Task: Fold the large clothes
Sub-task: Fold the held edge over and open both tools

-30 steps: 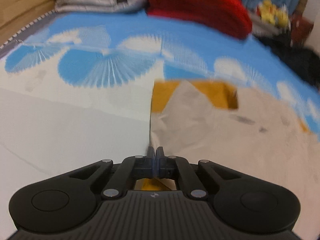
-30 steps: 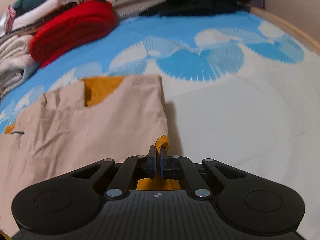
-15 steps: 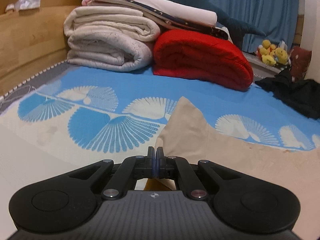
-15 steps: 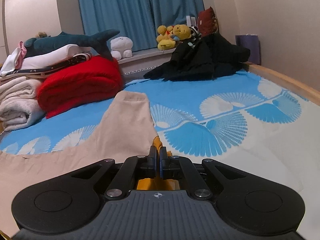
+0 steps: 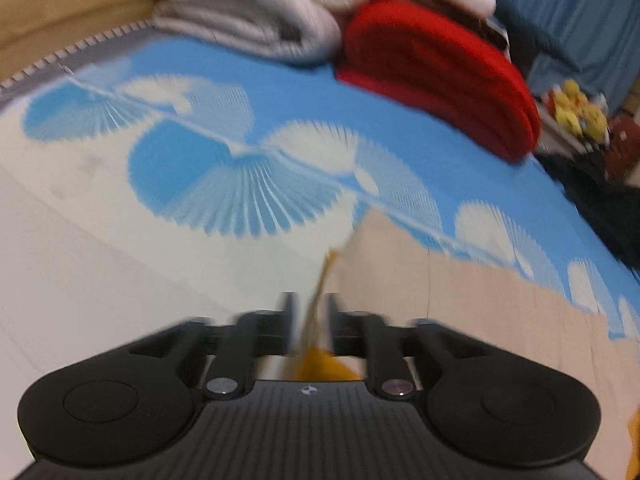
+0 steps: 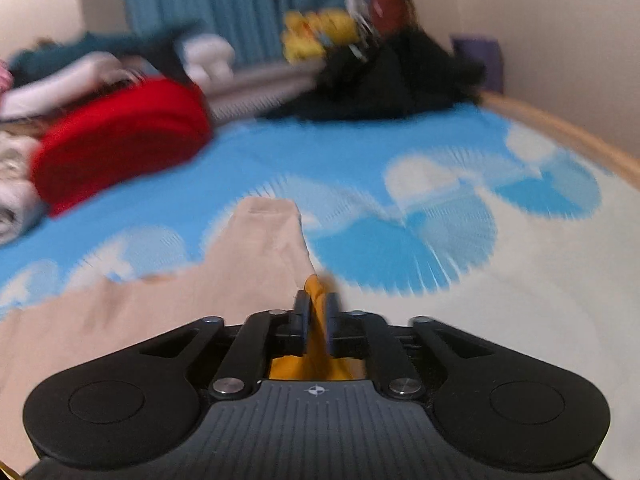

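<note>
A large beige garment with an orange inner side lies spread on the blue and white bedsheet. In the left wrist view its left edge rises as a thin fold between the fingers of my left gripper. Those jaws are opening, with clear gaps beside the cloth. In the right wrist view the garment stretches away to the left, one narrow end pointing up the bed. My right gripper has an orange fold standing between its fingers, and its jaws are opening too. Both views are motion-blurred.
A folded red blanket and pale folded blankets are stacked at the head of the bed. Black clothes and yellow plush toys sit at the far right, by the wooden bed rail.
Both grippers were shut on the garment's edge and their jaws have now parted. Both views have dipped back towards the bed, and the cloth lies lower.
</note>
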`<state>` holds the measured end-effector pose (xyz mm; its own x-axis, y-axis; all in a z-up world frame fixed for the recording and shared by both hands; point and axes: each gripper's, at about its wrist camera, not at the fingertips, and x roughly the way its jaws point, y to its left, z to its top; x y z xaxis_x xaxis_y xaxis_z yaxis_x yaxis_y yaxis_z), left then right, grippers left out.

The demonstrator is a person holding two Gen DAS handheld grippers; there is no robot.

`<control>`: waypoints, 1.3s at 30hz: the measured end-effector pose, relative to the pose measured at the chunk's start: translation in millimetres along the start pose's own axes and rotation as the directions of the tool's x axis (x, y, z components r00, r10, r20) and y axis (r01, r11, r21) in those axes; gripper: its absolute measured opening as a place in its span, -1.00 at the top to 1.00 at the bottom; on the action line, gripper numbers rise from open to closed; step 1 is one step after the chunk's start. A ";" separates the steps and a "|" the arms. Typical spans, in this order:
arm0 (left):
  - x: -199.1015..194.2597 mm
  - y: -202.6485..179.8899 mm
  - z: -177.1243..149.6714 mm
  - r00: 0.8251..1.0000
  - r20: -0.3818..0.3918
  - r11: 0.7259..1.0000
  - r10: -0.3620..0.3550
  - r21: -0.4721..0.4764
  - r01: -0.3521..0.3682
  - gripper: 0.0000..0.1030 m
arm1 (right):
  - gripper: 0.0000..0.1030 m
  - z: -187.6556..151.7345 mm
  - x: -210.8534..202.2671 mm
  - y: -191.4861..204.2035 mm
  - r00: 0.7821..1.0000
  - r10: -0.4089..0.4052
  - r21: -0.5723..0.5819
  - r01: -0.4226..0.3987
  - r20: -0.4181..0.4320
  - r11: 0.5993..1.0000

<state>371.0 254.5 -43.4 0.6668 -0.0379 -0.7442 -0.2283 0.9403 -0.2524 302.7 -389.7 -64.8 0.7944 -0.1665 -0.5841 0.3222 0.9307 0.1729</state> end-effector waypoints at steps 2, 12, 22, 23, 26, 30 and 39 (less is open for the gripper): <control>13.7 2.8 -7.4 0.997 -0.066 1.000 -0.026 0.004 0.026 -0.13 | 0.57 -4.9 14.4 -6.8 0.996 0.017 0.058 -0.012 -0.089 0.998; 13.1 0.5 -19.8 0.999 -0.023 0.998 -0.032 0.047 0.033 1.00 | 1.00 -19.5 22.1 -5.3 0.982 -0.007 -0.012 0.005 -0.187 1.000; 17.4 0.9 -28.1 0.992 -0.098 0.993 0.075 0.099 -0.066 0.70 | 0.71 -15.4 19.3 -18.7 0.978 0.079 0.095 -0.061 -0.194 0.994; 13.6 2.1 -28.2 0.994 -0.090 0.993 0.069 0.101 -0.060 0.46 | 0.30 -19.3 22.2 -18.0 0.971 0.077 0.079 -0.060 -0.227 0.995; 9.8 5.6 -30.3 0.993 -0.117 0.995 0.030 0.099 -0.018 0.33 | -0.01 -26.0 22.0 -14.2 0.969 0.016 -0.021 -0.022 -0.247 1.000; 13.1 3.8 -35.3 0.988 -0.155 0.994 -0.001 0.108 0.018 0.99 | 0.79 -27.7 22.7 -19.5 0.959 0.077 0.023 -0.073 -0.273 0.997; -1.7 -4.2 -38.3 0.988 -0.127 0.986 0.087 0.151 -0.067 0.84 | 0.73 -17.1 2.4 -7.9 0.993 0.034 -0.010 -0.036 -0.115 0.999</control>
<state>343.6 237.7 -64.8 0.5494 0.0011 -0.8355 -0.1623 0.9811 -0.1054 293.3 -391.8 -81.1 0.7407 -0.0962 -0.6650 0.2888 0.9392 0.1858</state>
